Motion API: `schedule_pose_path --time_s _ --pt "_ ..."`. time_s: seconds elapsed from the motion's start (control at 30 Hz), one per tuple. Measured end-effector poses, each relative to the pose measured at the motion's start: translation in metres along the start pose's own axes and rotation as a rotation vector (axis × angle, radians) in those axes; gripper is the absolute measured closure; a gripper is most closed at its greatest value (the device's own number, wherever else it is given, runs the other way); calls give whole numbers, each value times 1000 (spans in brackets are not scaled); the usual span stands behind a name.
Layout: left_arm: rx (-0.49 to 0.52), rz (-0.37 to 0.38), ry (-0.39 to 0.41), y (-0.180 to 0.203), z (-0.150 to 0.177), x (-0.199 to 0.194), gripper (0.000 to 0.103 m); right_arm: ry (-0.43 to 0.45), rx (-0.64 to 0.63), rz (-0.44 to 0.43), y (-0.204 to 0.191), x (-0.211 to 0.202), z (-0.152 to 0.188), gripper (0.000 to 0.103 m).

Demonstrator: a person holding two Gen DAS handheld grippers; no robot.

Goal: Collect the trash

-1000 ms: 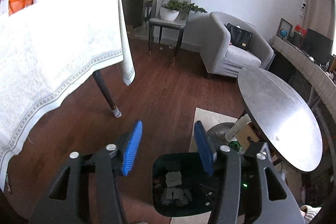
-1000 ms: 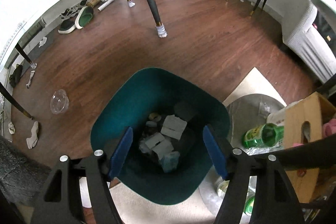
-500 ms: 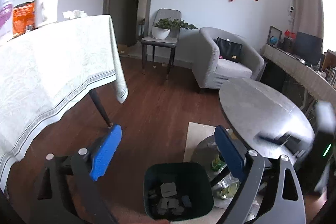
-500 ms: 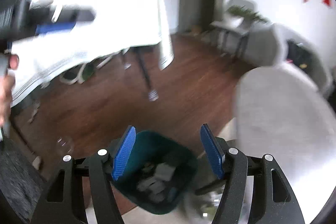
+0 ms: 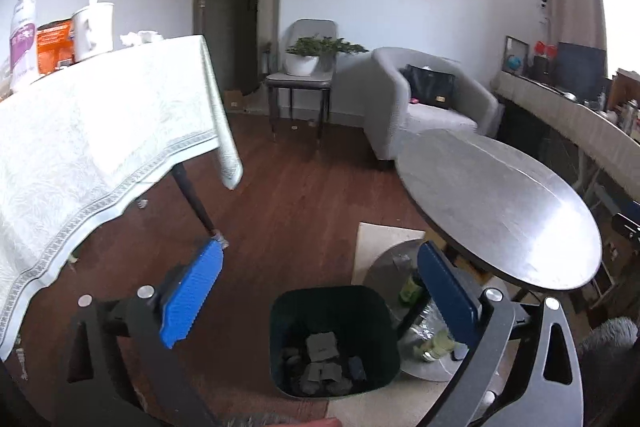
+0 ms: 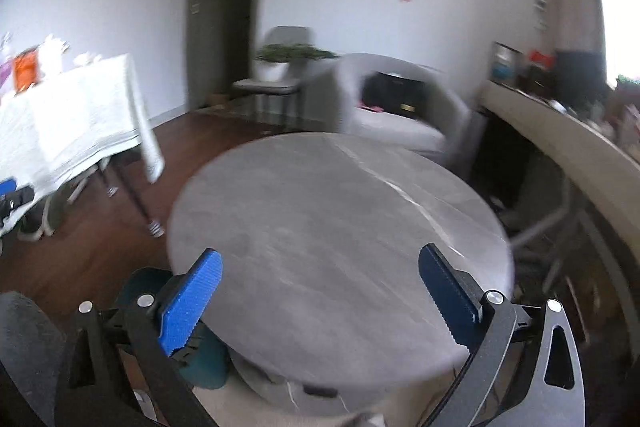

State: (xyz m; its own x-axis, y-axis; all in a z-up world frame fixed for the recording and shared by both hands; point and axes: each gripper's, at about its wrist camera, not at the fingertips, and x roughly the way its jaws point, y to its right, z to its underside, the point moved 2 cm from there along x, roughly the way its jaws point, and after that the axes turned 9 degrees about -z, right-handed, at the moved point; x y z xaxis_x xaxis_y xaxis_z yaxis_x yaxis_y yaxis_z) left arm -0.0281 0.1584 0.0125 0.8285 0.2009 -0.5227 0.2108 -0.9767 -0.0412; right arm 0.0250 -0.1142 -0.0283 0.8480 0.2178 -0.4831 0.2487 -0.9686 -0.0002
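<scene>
A dark green trash bin [image 5: 334,341] stands on the floor beside the round grey table [image 5: 496,211]. Several grey crumpled scraps [image 5: 320,363] lie in its bottom. My left gripper [image 5: 320,291] is open and empty, well above the bin. My right gripper [image 6: 320,291] is open and empty, above the round grey table [image 6: 332,227]. In the right wrist view only part of the bin [image 6: 208,363] shows, below the table's left edge.
A dining table with a white cloth [image 5: 92,139] stands left, with a jug and packets on it. A grey armchair [image 5: 424,107] and a chair with a plant [image 5: 304,75] stand at the back. Green bottles [image 5: 432,343] lie on the table's base.
Both grippers have risen away from the bin and opened wider. The right gripper has swung from over the bin to over the round table.
</scene>
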Motion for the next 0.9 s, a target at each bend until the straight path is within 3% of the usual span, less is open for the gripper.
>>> schedule_pose_path --time_s 0.13,0.23,0.33,0.6,0.9 --pt "33 -34 5 15 12 4 3 19 38 36 24 -31 22 3" --pt "46 -50 -1 22 23 10 4 58 45 -17 28 -41 29 3" --pt "49 -47 10 26 25 6 4 44 58 -27 33 -40 36 3" --pt "52 -38 -7 32 34 6 4 48 64 -123 27 -46 43 3" --pt "32 -46 -46 29 35 12 4 23 5 -173 7 -43 42 3"
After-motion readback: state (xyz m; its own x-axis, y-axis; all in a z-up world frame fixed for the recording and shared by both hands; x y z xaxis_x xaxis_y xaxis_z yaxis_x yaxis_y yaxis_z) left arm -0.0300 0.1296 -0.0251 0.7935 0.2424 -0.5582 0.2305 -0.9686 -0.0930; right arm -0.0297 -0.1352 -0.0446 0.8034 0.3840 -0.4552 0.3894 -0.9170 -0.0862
